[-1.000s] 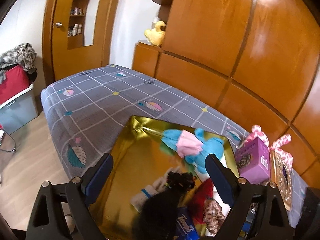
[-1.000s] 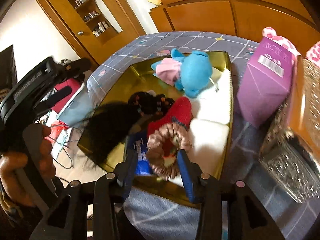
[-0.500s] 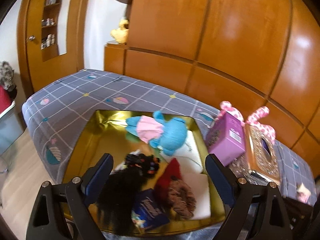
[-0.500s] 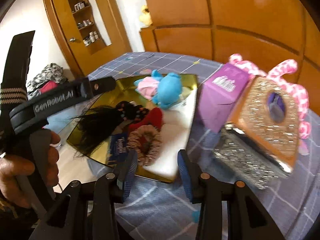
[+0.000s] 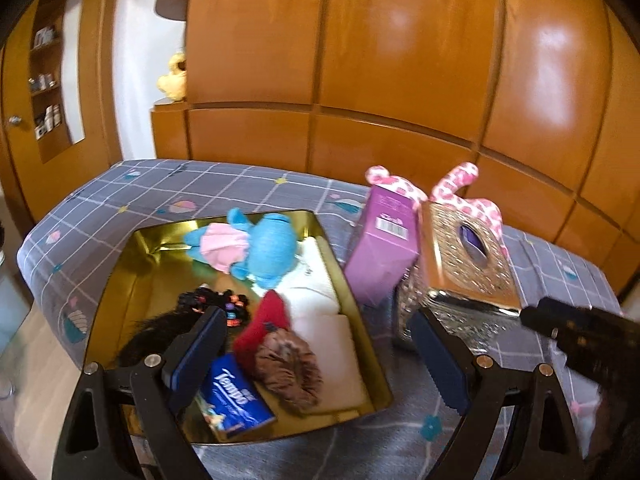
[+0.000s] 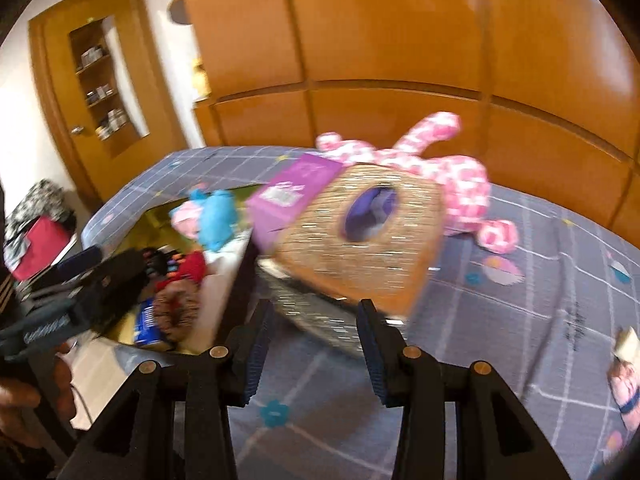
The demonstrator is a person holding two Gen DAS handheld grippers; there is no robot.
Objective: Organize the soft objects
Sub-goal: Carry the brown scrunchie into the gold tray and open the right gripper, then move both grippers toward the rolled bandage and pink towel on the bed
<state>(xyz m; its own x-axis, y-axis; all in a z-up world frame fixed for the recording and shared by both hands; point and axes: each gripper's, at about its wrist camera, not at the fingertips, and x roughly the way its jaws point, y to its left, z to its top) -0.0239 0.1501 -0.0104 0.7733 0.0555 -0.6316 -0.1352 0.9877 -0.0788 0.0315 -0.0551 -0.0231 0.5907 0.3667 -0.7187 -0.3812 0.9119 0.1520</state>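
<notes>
A gold tray (image 5: 360,344) on the bed holds a blue and pink plush (image 5: 264,244), a black wig (image 5: 160,328), a red soft item (image 5: 268,316), a brown scrunchie (image 5: 288,372), a blue tissue pack (image 5: 236,396) and white cloths (image 5: 324,332). My left gripper (image 5: 320,356) is open and empty above the tray's near edge. My right gripper (image 6: 316,352) is open and empty in front of a gold glitter tissue box (image 6: 360,240). A pink spotted plush (image 6: 460,184) lies behind that box. The blue plush (image 6: 216,216) also shows in the right wrist view.
A purple carton (image 5: 384,248) stands between tray and tissue box. The bed has a grey checked sheet (image 6: 520,320). A small soft toy (image 6: 624,384) lies at the right edge. Wooden wall panels (image 5: 400,80) run behind. A yellow plush (image 5: 174,80) sits on a shelf.
Both grippers have pulled back and swung right. The right gripper left the scrunchie over the tray and now faces the tissue box. Both stayed open.
</notes>
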